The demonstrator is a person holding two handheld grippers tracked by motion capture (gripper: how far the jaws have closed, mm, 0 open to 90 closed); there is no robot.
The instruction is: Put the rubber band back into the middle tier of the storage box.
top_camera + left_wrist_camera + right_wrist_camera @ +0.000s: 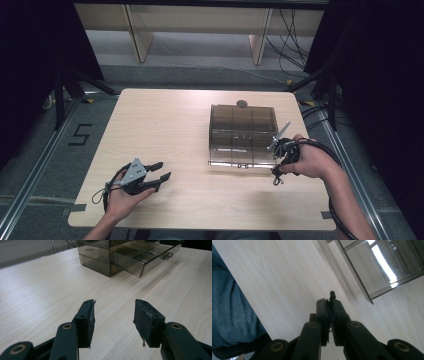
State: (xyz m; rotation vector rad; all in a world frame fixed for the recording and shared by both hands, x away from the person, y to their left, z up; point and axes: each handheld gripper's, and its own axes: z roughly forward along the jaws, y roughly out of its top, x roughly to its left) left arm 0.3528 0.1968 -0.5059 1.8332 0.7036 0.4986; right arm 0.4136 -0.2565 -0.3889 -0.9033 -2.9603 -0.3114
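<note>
A smoky see-through drawer box [242,131] stands right of the table's middle, with its bottom drawer [239,159] pulled partly out toward me. The left gripper view has the box [107,257] far ahead, and its drawer [150,257] open. My left gripper [162,170] [115,305] rests open at the front left of the table, nothing between its jaws. My right gripper [276,175] [330,301] hovers by the drawer's front right corner, pointing down toward the table's front edge. It is shut on a small black thing [332,293] that pokes out past the tips.
A small round grey object [242,103] lies on the table just behind the box. The light wooden table [165,120] stretches bare between the left gripper and the box. A person's trouser leg [232,310] is seen past the table's front edge.
</note>
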